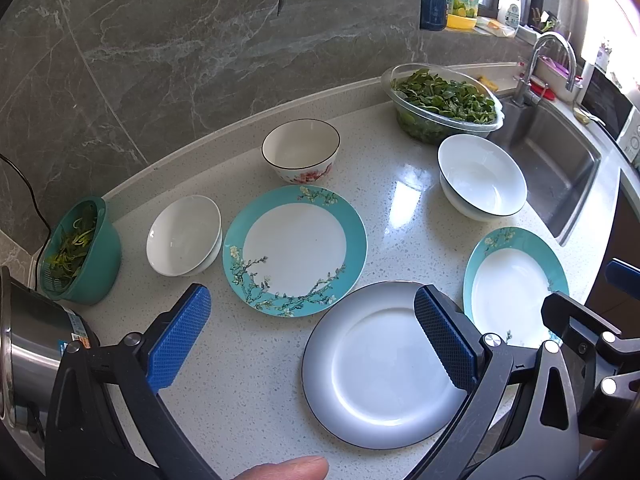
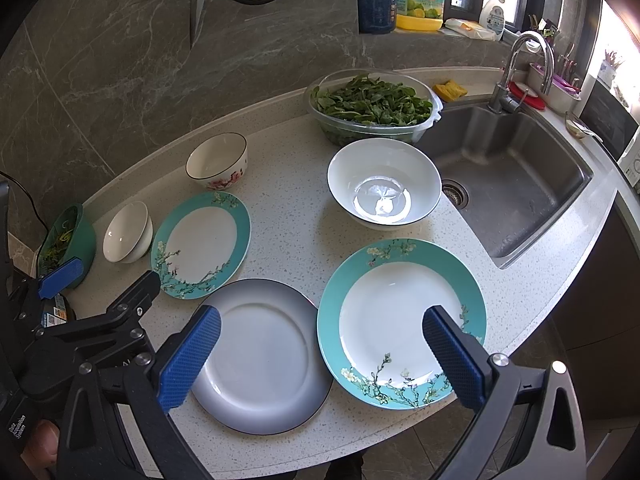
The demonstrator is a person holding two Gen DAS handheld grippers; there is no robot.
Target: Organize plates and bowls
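Both tools are spread wide and grip nothing. The left tool (image 1: 312, 340) hangs over the near table (image 1: 240, 380), its right finger above the grey plate (image 1: 372, 368); the right tool (image 2: 320, 356) hovers with one finger over the grey plate and the other over the right teal plate (image 2: 400, 320). The grey plate lies at the front edge, just beside both teal plates. The left teal plate (image 1: 294, 250) sits mid-table, with a small white bowl (image 1: 184, 234) to its left and a flowered bowl (image 1: 301, 150) behind it. A big white bowl (image 2: 382, 182) stands near the sink (image 2: 512, 184), in front of a clear tub of greens (image 2: 372, 106). A green colander (image 1: 84, 250) sits far left
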